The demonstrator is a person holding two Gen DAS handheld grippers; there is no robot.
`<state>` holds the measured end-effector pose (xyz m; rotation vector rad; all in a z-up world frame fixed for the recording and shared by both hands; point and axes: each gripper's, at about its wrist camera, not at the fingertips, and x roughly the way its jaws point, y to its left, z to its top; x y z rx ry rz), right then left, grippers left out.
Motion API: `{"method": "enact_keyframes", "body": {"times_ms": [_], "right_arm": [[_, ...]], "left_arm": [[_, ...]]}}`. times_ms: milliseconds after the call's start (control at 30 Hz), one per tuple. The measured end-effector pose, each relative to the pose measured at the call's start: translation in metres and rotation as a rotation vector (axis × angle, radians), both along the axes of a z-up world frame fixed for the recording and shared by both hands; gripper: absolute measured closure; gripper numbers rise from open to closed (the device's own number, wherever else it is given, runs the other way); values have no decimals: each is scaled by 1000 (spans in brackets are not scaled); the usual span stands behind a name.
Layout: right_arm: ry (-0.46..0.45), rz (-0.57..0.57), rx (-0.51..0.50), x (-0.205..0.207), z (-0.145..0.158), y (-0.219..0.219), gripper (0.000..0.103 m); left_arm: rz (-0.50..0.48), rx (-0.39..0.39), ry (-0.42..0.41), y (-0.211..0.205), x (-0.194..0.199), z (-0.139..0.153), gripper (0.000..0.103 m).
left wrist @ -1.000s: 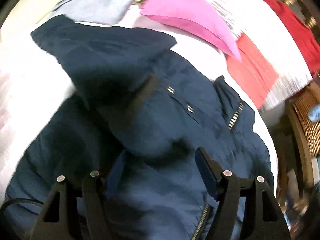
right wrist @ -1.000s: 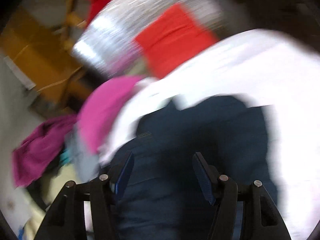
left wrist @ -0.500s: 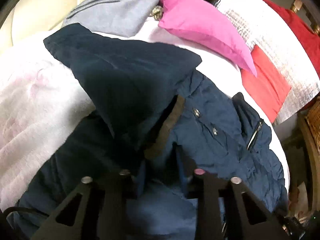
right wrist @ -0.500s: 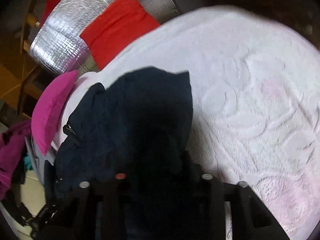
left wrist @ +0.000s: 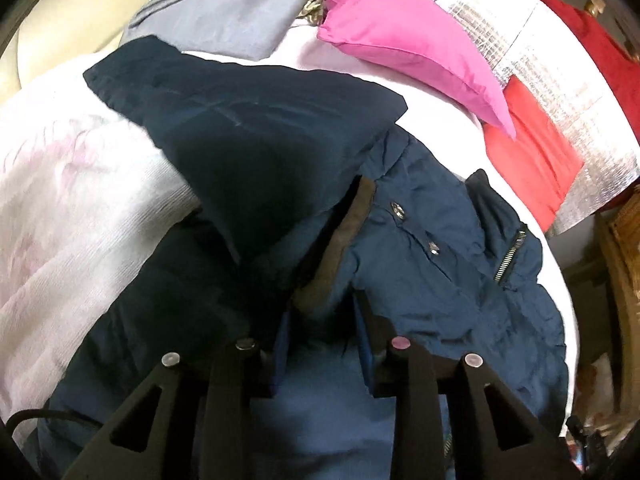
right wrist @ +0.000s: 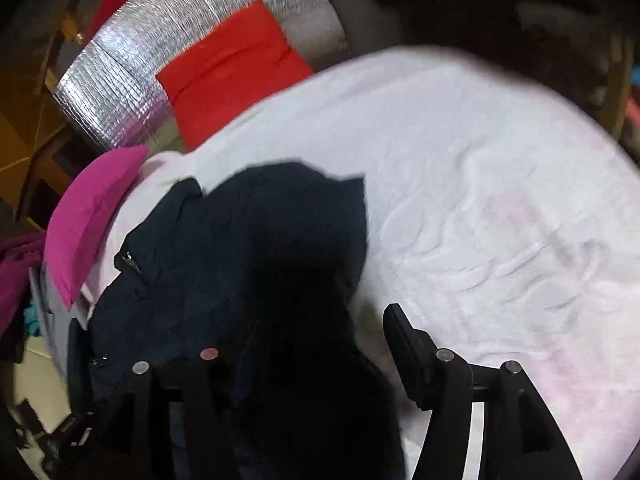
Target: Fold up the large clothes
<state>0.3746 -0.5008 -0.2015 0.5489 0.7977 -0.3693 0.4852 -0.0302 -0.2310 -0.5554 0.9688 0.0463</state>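
A navy jacket [left wrist: 420, 280] lies on a white blanket [left wrist: 60, 200], with one dark part [left wrist: 248, 128] folded across its front beside the snaps and zip. My left gripper [left wrist: 320, 308] sits low over the jacket's near edge. Its jaws are opening, and a bunched fold with a brown trim is still pinched between the pads. In the right wrist view the jacket [right wrist: 260, 240] shows as a dark mass. My right gripper [right wrist: 316, 332] is opening wide over it. Its right finger [right wrist: 400, 340] stands clear above the blanket [right wrist: 480, 160], and the left finger is lost against the dark cloth.
A pink pillow [left wrist: 404, 36] and a grey garment [left wrist: 224, 4] lie at the far edge of the bed. A red cloth [left wrist: 532, 148] rests on a silver foil mat [left wrist: 560, 60] beyond. Wicker furniture [left wrist: 624, 260] stands to the right. Magenta clothes [right wrist: 16, 272] are piled at the left.
Both grippers shut on jacket fabric half a second ago. The right one has since spread wide and let go, sinking a little. The left one has widened only slightly.
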Motion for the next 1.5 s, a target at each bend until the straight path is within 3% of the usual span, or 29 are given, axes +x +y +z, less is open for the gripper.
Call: {"method": "enact_keyframes", "body": {"times_ms": [67,167,233,300,400,467,600,700,867,1033,1200,1367,1500], "right_arm": [[-27,7,-34,-12,14,10,40],[-81,36,-60,-23,33,32,40],[-108,89,-32,-23,38,48,40],[-119,164,22,-15,35,70,40],[-122,250,101,3,22,99,41],[-114,298,136,16,10,118,55],[-61,322,156,33,-17,133,55],[6,316,193,49,-36,126,59],[-32,314,203,32,-24,109,62],[-78,305,165,4,-9,92,61],[-110,288,163,-26,-1,76,61],[-116,273,166,-43,-4,66,61],[-126,249,181,-53,-6,55,62]], "left_arm": [[-7,-52,0,10,-9,7,69],[2,-66,-45,33,-28,23,54],[31,-65,-70,59,-39,33,40],[66,-58,-82,88,-42,40,38],[136,-90,-52,145,-37,40,28],[209,-149,-14,186,-31,34,28],[281,-205,44,238,-11,19,28],[265,-237,72,254,8,7,28],[224,-355,88,261,39,-11,30],[242,-404,95,265,63,-23,54],[268,-408,80,269,84,-29,65],[248,-367,100,266,101,-40,79],[218,-282,61,256,105,-25,91]]}}
